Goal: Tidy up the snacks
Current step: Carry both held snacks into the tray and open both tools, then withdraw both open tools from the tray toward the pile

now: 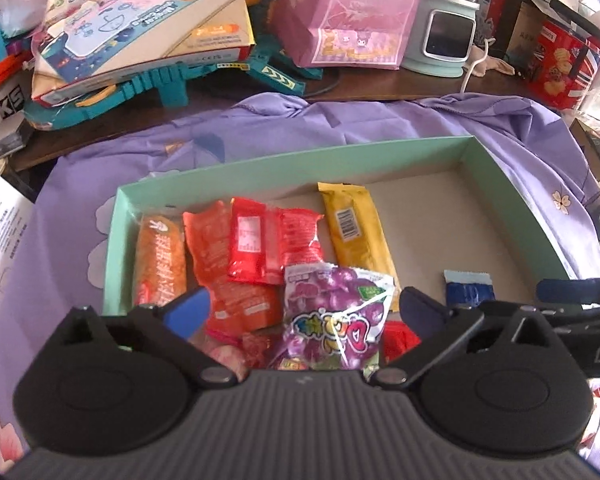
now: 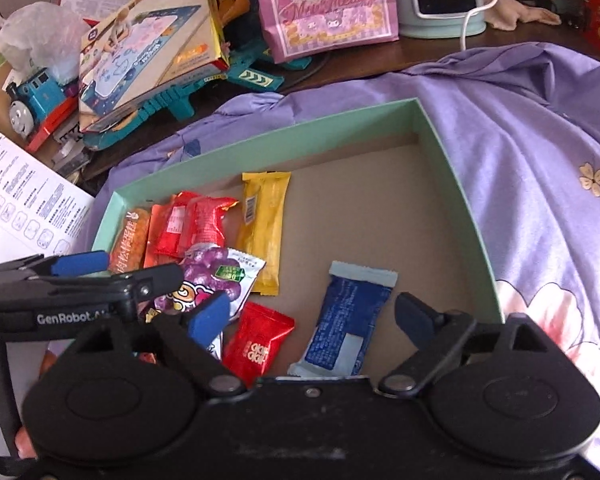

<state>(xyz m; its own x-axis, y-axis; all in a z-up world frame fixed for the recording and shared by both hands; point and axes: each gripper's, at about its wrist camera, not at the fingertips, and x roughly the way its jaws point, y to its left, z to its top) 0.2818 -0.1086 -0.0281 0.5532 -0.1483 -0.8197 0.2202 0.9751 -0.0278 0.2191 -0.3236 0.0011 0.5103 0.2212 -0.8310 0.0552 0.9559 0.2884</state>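
Observation:
A mint-green box [image 1: 300, 156] [image 2: 260, 140] lies on a purple cloth with snacks in its left half. From the left these are an orange packet [image 1: 160, 256], red packets [image 1: 256, 240] and a yellow bar [image 1: 356, 232] [image 2: 264, 228]. My left gripper [image 1: 304, 308] is open over the box's near edge. A purple grape gummy packet [image 1: 336, 308] [image 2: 216, 276] lies loose between its fingers. My right gripper [image 2: 312, 316] is open too. A blue packet [image 2: 344, 316] [image 1: 466, 290] and a small red packet [image 2: 260, 344] lie on the box floor between its fingers, untouched.
The box's right half [image 2: 380, 208] is bare cardboard. Behind the purple cloth [image 2: 520, 140] stand toy boxes [image 1: 140, 24], a pink gift bag [image 1: 348, 16], a mint device [image 1: 444, 36] with a white cable and a red biscuit box [image 1: 560, 68]. A white leaflet [image 2: 20, 200] lies left.

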